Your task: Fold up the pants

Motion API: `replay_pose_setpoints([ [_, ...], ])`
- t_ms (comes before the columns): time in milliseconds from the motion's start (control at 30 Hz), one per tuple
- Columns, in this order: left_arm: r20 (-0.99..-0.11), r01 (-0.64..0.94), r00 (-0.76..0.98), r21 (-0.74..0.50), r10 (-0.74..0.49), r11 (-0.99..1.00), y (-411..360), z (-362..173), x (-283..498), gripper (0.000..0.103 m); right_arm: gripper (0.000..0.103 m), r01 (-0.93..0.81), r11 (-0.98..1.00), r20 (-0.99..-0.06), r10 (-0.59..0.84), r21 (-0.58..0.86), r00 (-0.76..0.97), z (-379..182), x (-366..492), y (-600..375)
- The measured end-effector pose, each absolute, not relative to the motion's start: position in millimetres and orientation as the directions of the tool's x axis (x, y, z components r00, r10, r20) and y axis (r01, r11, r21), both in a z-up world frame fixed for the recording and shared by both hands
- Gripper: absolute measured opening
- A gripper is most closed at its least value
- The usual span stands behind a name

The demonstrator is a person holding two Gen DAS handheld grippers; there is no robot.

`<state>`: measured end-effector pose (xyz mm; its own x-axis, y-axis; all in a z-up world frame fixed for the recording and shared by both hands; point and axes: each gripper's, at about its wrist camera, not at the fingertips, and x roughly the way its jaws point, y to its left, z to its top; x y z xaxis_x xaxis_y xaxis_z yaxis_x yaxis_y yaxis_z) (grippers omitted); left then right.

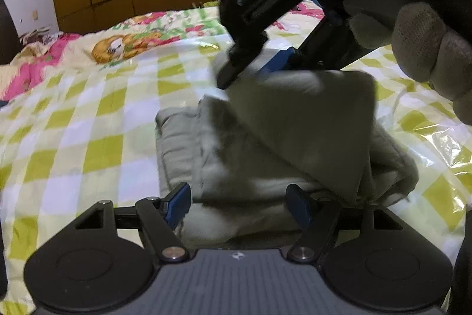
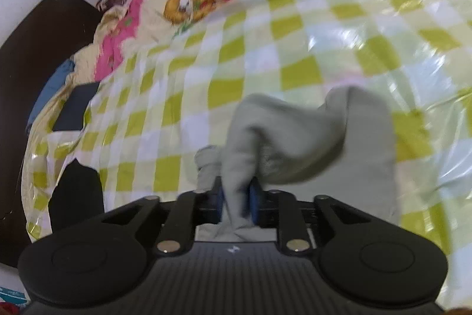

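Left tongs (image 1: 239,204) spread wide; right tongs (image 2: 237,201) pinching cloth, gloved hand (image 1: 424,28)

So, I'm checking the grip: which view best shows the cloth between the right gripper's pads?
The right wrist view: the pants run straight between the right gripper. The left wrist view shows that gripper only blurred, from outside.

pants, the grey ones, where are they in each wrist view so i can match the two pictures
Left wrist: the grey pants lie bunched at centre, a flap lifted by the right gripper above.
Right wrist: the pants fill lower centre, a fold pinched between the blue fingers.
Shared landmark: the orange cartoon print on the bedding, upper left in both.
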<state>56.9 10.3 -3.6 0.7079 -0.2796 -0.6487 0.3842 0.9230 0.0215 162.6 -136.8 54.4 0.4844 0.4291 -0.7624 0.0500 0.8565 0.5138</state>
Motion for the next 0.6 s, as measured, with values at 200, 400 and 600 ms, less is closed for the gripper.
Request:
replay_pose_setpoints([
  [200,-0.641,0.366,0.7,-0.055,-0.314,0.929,26,-2,59,0.084,0.034,0.05,0.857,-0.767,0.433,0.514,0.474,54,165,-128],
  [400,-0.628,0.361,0.683,-0.154,-0.374,0.92,41,2,60,0.084,0.043,0.015,0.895,-0.812,0.398,0.446,0.427,56,165,-120],
  [600,-0.608,0.363,0.692,-0.173,-0.39,0.915,47,9,52,0.084,0.044,-0.061,0.955,-0.865,0.288,0.289,0.411,51,181,-84],
])
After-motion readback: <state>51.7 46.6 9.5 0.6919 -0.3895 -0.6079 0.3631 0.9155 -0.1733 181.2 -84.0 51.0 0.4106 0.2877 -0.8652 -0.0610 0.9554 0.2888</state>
